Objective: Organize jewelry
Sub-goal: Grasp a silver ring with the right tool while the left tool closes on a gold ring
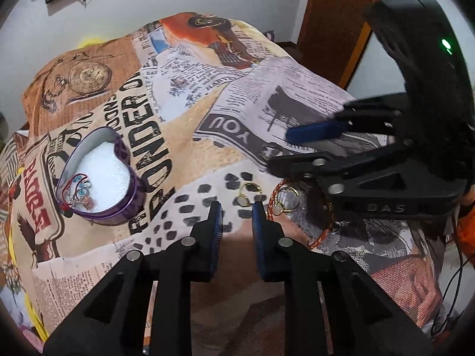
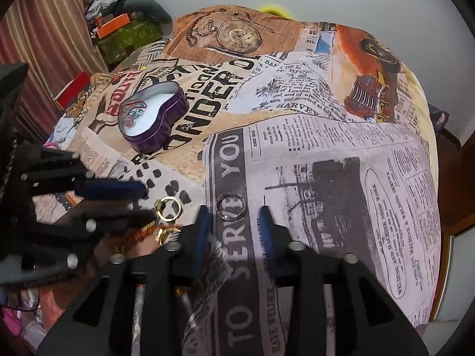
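A purple heart-shaped tin (image 1: 101, 178) stands open on the printed cloth, with beaded jewelry (image 1: 80, 190) lying in its near end; it also shows in the right wrist view (image 2: 154, 118). My left gripper (image 1: 236, 207) is open, its tips just short of a gold ring (image 1: 248, 194). A second gold ring (image 1: 285, 200) lies on a red-gold thread bracelet (image 1: 322, 233) to the right. My right gripper (image 2: 234, 212) is open around a silver ring (image 2: 231, 206) on the cloth. The gold ring (image 2: 167, 207) sits left of it, by the left gripper's fingers (image 2: 112, 190).
The printed newspaper-pattern cloth (image 2: 326, 154) covers a rounded surface that drops away on all sides. Boxes and clutter (image 2: 124, 29) stand at the far left near a striped curtain. A wooden door (image 1: 335, 26) is behind on the right.
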### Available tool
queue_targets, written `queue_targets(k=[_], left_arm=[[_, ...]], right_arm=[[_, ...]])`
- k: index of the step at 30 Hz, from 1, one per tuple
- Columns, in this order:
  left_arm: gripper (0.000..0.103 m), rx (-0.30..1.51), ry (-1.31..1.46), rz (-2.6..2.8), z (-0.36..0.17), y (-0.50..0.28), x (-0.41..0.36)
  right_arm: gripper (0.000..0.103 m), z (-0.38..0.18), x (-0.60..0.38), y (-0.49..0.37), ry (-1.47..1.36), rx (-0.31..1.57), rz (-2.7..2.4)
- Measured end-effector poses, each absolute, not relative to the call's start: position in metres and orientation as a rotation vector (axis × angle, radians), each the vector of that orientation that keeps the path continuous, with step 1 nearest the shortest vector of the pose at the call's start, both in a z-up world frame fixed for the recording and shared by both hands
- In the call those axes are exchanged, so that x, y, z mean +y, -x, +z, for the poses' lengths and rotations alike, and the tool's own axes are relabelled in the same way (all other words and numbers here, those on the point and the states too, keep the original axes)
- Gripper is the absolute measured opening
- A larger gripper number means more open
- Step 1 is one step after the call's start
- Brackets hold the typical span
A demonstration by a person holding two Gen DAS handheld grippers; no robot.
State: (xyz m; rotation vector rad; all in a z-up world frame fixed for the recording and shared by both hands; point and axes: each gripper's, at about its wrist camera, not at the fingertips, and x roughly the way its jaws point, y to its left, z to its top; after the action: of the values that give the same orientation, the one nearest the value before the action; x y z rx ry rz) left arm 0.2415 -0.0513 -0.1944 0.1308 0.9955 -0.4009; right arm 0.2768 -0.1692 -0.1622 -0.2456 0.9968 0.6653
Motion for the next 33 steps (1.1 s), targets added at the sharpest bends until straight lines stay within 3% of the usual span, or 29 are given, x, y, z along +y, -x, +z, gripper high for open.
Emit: queue_targets(k=[7,8,10,15,33], left_arm=[[0.02,0.994,-0.122,-0.402,-0.199,-0.251,-0.056],[0.02,0.997,-0.116,-0.406,-0.199,-0.253,-0.056],[0.019,1.008,-0.104,-0.416,-0.201,-0.255,-0.056],[0.008,1.005,-0.078,-0.407,-0.203,-0.257,-0.053],[0.008,0.91,-0.043,-0.339,-0.165,-0.235,-0.03]], right_arm=[[0.038,-0.168,-0.168,-0.282,0.236,0.973,0.674],[0.036,-0.168,-0.168,-0.283,0.23,0.972,0.676],[0.02,-0.169,-0.17,-0.283,0.227,0.971,0.675],[0.02,-0.167,-0.171,-0.281,0.223,0.962,0.677],[0.02,-0.111,-0.16,-0.253,0.191,0.847,0.692]])
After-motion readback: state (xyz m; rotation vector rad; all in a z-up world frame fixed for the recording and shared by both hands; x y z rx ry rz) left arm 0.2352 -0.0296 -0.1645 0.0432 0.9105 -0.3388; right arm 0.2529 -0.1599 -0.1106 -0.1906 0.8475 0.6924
